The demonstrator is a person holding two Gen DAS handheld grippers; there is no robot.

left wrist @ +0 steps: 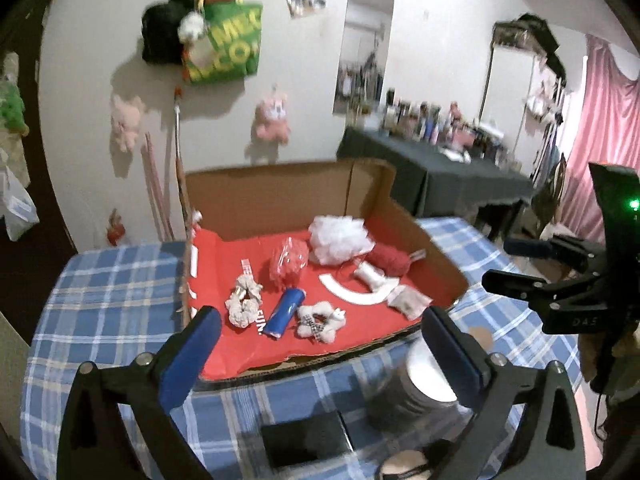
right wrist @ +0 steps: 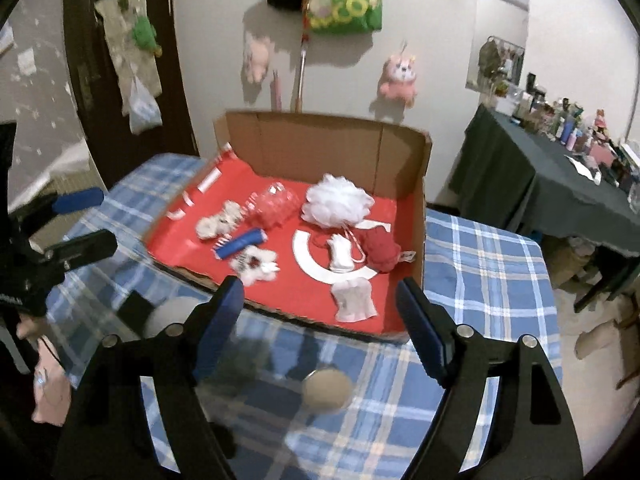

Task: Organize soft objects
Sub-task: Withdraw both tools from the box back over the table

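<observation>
A cardboard box (left wrist: 280,188) lined with red paper sits on a blue plaid table (left wrist: 100,292). In it lie a white mesh pouf (left wrist: 340,238), a red mesh pouf (left wrist: 288,260), a red yarn ball (left wrist: 390,260), two cream scrunchies (left wrist: 244,304), a blue roll (left wrist: 286,312) and a small cloth pouch (left wrist: 410,300). The box (right wrist: 400,152), white pouf (right wrist: 338,200) and red yarn (right wrist: 380,248) show in the right wrist view too. My left gripper (left wrist: 320,344) is open and empty before the box. My right gripper (right wrist: 320,312) is open and empty near the box's front edge; it also shows in the left wrist view (left wrist: 516,264).
A silver tin (left wrist: 420,384) and a black phone (left wrist: 304,436) lie on the table by my left gripper. A round beige puff (right wrist: 326,390) lies on the cloth under my right gripper. A dark-clothed side table (right wrist: 560,184) with bottles stands right. Plush toys (right wrist: 398,76) hang on the wall.
</observation>
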